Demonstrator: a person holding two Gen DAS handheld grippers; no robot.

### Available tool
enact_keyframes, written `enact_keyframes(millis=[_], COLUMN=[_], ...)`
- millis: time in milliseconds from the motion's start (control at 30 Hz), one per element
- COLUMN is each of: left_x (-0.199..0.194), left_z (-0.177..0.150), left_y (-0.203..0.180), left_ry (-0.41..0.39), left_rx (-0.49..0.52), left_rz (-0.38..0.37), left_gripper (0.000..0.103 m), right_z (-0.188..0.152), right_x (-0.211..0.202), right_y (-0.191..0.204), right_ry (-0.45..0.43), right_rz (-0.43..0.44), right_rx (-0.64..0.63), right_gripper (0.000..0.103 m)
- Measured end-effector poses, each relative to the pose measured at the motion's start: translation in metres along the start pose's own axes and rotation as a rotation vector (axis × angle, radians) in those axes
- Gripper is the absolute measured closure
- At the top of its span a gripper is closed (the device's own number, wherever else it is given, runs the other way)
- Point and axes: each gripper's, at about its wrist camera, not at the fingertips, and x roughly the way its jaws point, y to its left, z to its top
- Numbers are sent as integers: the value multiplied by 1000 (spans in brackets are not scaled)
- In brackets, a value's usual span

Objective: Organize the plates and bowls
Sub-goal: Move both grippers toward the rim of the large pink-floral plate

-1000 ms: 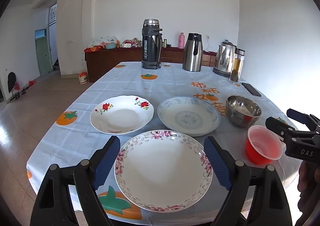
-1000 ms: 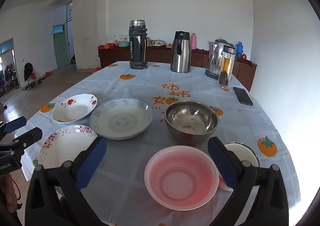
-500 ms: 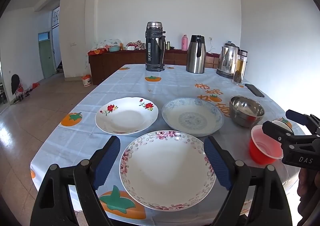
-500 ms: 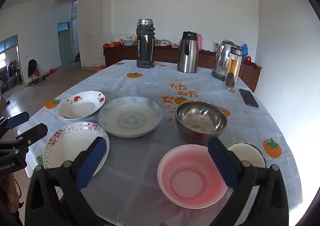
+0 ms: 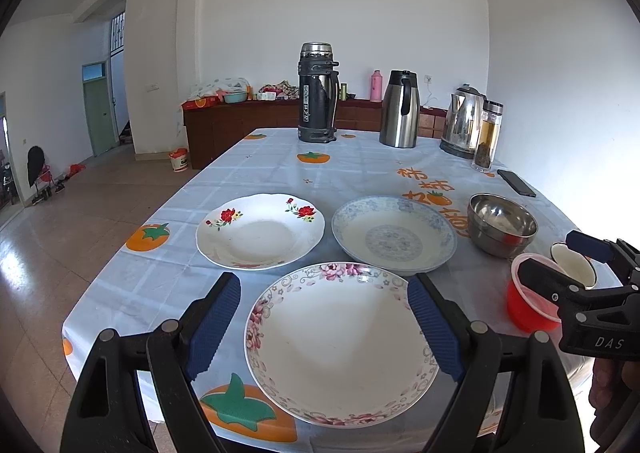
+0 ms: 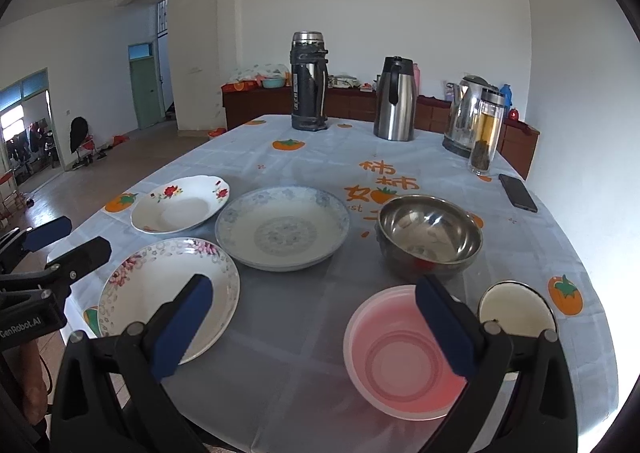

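Observation:
Three plates lie on the table: a pink-flowered plate [image 5: 340, 341] nearest, a red-flowered plate [image 5: 260, 231] behind it at left, and a blue-patterned plate [image 5: 394, 237] at right. A steel bowl [image 6: 430, 235], a red plastic bowl [image 6: 400, 345] and a small white enamel bowl [image 6: 516, 307] sit to the right. My left gripper [image 5: 324, 327] is open and empty, its fingers straddling the pink-flowered plate from above. My right gripper [image 6: 314, 327] is open and empty, its right finger over the red bowl's rim.
A black thermos [image 5: 318, 93], a steel jug [image 5: 400, 109], a kettle [image 5: 462, 121] and a glass tea bottle [image 5: 487, 137] stand at the table's far end. A phone [image 5: 516, 183] lies at the right edge. A sideboard stands behind the table.
Both grippers have drawn back and up a little, and the right view has shifted left so the red bowl now sits further right. No object moved; both grippers stay open.

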Motion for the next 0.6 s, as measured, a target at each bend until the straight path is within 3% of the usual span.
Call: enact_keyframes(millis=[600], left_x=[11], left_z=[-5], left_y=[-1], left_ry=[25], left_rx=[5], left_rz=[12], left_gripper=[16], right_z=[-7], right_x=[10], right_y=[9], right_ry=[23], right_rz=[50], right_rx=[-17], right_gripper=[4])
